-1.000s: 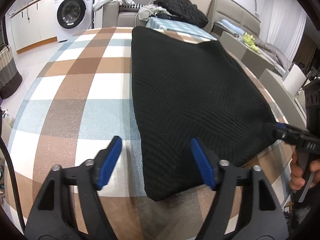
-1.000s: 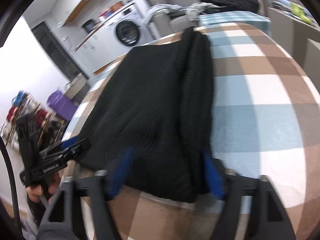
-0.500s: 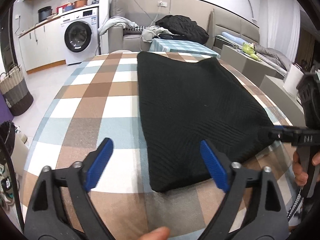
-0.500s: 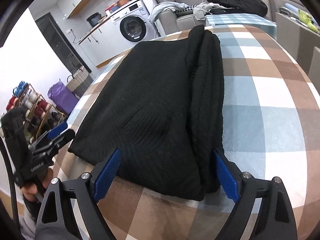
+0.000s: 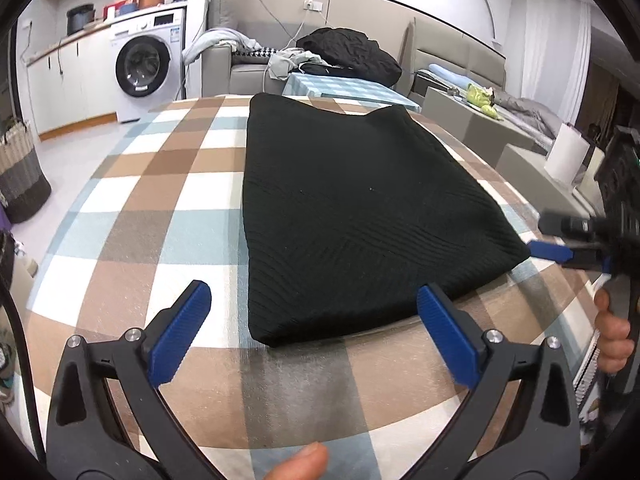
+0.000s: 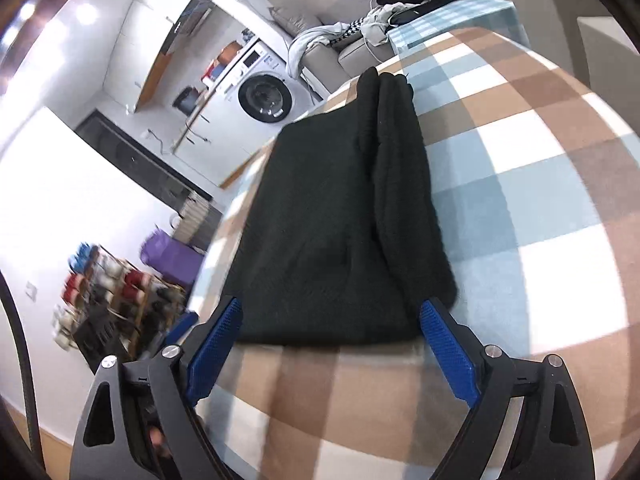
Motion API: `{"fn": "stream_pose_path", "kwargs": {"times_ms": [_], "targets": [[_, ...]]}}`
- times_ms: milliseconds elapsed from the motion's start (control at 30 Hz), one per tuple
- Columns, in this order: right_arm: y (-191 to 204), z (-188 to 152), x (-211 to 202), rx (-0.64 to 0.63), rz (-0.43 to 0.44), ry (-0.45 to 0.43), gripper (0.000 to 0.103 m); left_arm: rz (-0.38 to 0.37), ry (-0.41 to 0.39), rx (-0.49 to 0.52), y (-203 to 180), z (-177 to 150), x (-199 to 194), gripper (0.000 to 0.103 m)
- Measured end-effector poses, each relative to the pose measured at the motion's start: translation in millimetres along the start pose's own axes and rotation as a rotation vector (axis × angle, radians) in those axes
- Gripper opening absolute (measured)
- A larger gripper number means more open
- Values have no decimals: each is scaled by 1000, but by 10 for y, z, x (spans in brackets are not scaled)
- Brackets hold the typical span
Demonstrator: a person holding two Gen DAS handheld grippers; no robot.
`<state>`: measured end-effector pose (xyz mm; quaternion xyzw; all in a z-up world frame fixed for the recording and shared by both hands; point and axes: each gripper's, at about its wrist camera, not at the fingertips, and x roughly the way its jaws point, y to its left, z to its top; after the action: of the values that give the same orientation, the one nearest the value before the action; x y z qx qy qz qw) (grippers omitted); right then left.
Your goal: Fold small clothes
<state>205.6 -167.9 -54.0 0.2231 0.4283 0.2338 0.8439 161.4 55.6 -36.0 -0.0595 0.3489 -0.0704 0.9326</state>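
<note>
A black knit garment (image 5: 352,208) lies folded lengthwise on the checked tablecloth (image 5: 160,208), with a thicker rolled fold (image 6: 404,200) along its right side in the right wrist view. My left gripper (image 5: 312,294) hovers just short of the garment's near left corner. Its jaws are opening, and the blue pads (image 5: 180,332) stand apart from the cloth. My right gripper (image 6: 331,306) is open at the near right corner of the garment (image 6: 332,220), with neither pad pressing on it. The left wrist view also shows the right gripper (image 5: 548,238) at the garment's right corner, with a hand (image 5: 612,336) around its handle.
Beyond the table stand a washing machine (image 5: 146,68), a sofa piled with clothes (image 5: 348,52) and a woven basket (image 5: 20,176) on the floor. A paper roll (image 5: 566,156) sits at the right. A shoe rack (image 6: 108,300) is left of the table (image 6: 520,200).
Both grippers have drawn back from the garment's near edge and their jaws have spread wider. The garment has stayed flat on the table. The right wrist view has rolled.
</note>
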Motion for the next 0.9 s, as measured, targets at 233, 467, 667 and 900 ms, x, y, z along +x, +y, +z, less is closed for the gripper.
{"fn": "stream_pose_path", "kwargs": {"times_ms": [233,467,667,900], "targets": [[37,37,87,64,15,52,88,-5,-4,2,-28,42,-15,102],[-131,-24,136,204,59,109,78,-45,20,33,-144,144,-41,102],[-108,53,270,219,89,93,77,-46,25,40,-202,224,-45,102],[-19,121,296,178,122,18,75,-66,68,41,-221,177,52,102]]}}
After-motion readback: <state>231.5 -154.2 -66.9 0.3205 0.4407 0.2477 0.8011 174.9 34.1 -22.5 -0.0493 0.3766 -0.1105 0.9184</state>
